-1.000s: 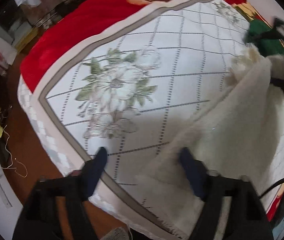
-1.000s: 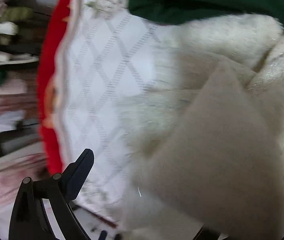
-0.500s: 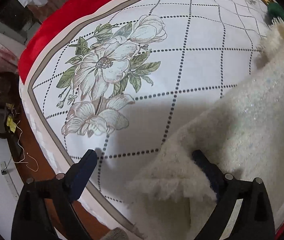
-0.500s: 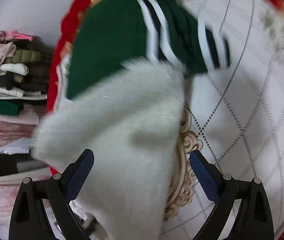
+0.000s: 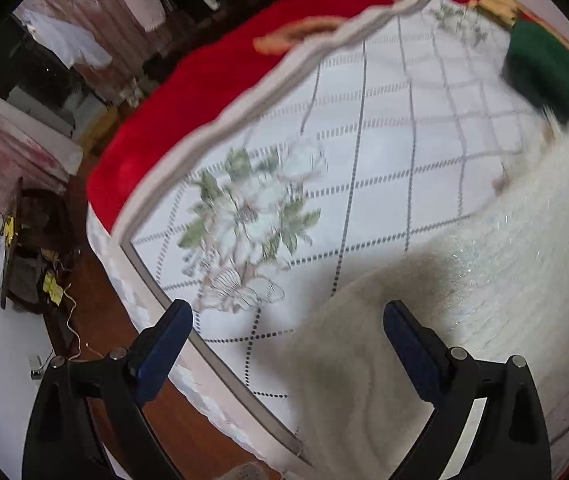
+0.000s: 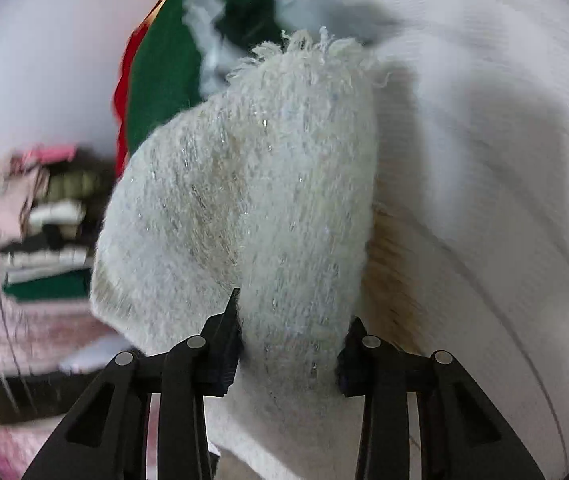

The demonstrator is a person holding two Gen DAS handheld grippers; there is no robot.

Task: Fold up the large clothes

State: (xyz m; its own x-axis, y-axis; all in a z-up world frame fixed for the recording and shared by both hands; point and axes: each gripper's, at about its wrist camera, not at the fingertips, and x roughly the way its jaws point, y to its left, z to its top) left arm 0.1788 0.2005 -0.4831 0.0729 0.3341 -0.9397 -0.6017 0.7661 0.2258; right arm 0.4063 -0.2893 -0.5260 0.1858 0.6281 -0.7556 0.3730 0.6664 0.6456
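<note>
My right hand-held gripper (image 6: 290, 344) is clamped on a fold of the fuzzy white sweater (image 6: 260, 200). My left hand-held gripper (image 5: 284, 332) gapes wide, holding nothing, over the sweater's edge (image 5: 484, 280) on the bed (image 5: 364, 160).

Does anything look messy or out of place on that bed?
Mostly the white sweater: it is bunched and draped, not flat, with a frayed edge on top, pinched in the right tool. A green garment lies crumpled at the bed's far corner. The left tool is open.

right gripper (image 6: 290, 344) | was spread, now clamped on fuzzy sweater (image 6: 268, 184)
</note>
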